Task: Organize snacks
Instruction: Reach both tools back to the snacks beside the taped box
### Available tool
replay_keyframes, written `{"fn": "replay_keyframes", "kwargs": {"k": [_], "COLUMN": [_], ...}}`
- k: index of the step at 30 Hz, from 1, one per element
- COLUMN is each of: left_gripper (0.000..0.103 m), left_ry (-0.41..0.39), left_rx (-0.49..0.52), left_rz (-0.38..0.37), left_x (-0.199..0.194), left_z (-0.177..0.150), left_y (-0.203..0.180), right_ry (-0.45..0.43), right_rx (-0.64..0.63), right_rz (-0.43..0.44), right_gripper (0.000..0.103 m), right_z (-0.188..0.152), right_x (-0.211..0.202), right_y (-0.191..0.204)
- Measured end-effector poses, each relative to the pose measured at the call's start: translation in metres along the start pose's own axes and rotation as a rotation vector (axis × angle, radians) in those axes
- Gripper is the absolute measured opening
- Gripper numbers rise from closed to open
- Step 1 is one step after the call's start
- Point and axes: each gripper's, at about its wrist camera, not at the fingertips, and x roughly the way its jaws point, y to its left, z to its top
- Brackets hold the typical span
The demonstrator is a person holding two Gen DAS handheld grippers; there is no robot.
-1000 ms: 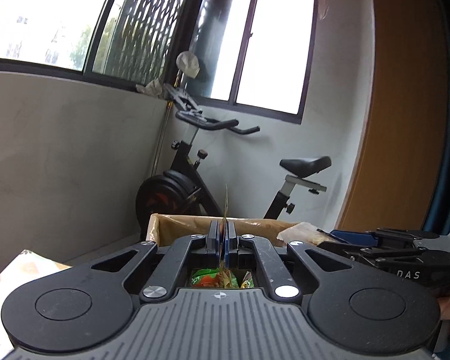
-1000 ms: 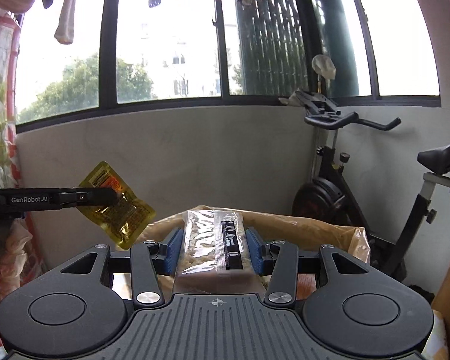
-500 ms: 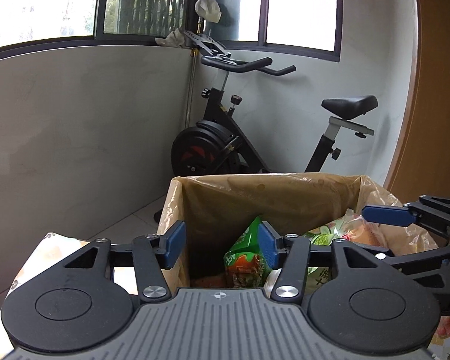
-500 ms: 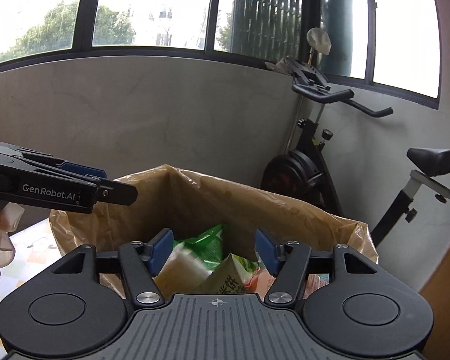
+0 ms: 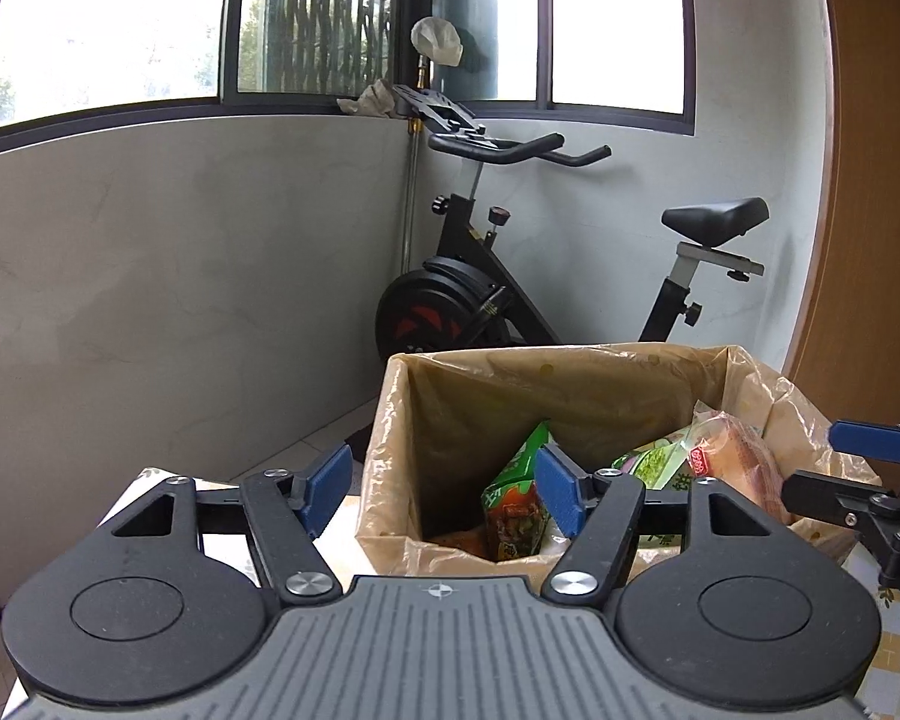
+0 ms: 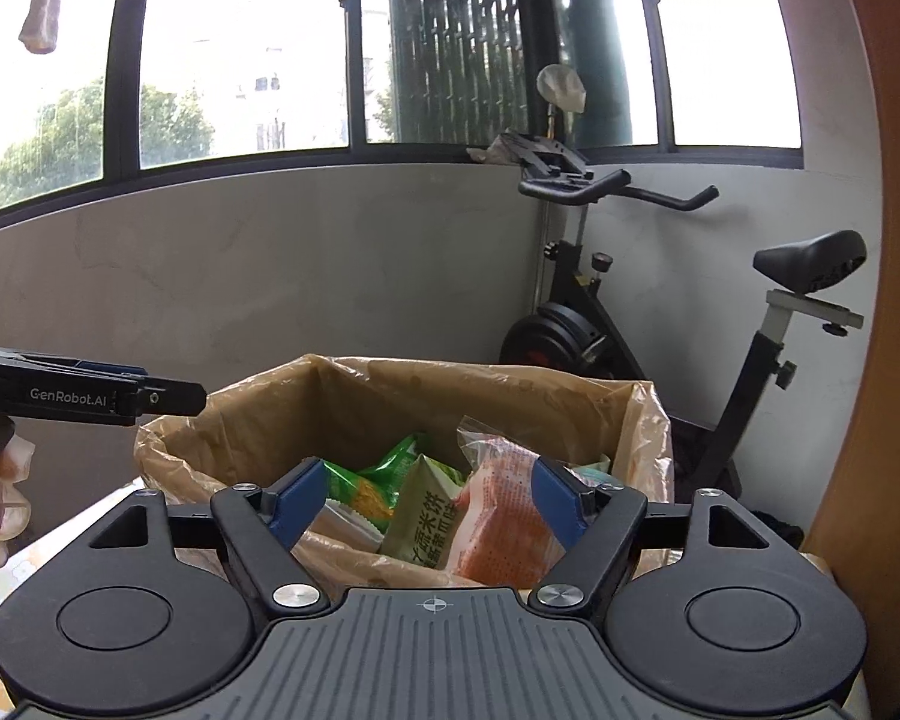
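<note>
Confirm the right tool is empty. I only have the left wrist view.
Observer: Empty. In the right wrist view the right tool has its jaws just opening, pads apart, nothing between them. The packets seen past it lie in the lined bin.
Operator: What's on top in there?
Observer: A pale green packet with printed characters, beside an orange-and-white packet.
Operator: Where's the left tool from that side?
Observer: The left tool, its jaws also just opening, holds nothing. Its tip shows just above the bin's left rim.
</note>
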Motion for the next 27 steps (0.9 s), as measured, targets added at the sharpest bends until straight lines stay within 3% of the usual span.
{"fn": "replay_keyframes", "kwargs": {"k": [4, 13, 19, 23, 27], "left_gripper": [0.080, 0.081, 0.080, 0.079, 0.079], "left_ry": [-0.012, -0.018, 0.060, 0.102, 0.139], "left_rx": [-0.014, -0.060, -0.094, -0.117, -0.115], "left_rz": [0.009, -0.035, -0.032, -0.040, -0.060], "left_x": [-0.013, -0.039, -0.029, -0.018, -0.009], "left_z": [-0.005, -0.050, -0.086, -0.106, -0.120], "left_y": [0.003, 0.030, 0.043, 0.043, 0.038], "right_ry": [-0.016, -0.042, 0.088, 0.194, 0.285], "right_rx": [0.004, 0.027, 0.074, 0.103, 0.114], "right_rz": [-0.027, -0.076, -0.097, -0.105, -0.109], "right_gripper": [0.089, 0.083, 0.067, 0.056, 0.051], "right_z": [-0.010, -0.051, -0.098, -0.137, -0.168], "right_x": [-0.015, -0.058, -0.055, -0.031, 0.000], "right_y": [0.001, -0.011, -0.026, -0.031, -0.028]}}
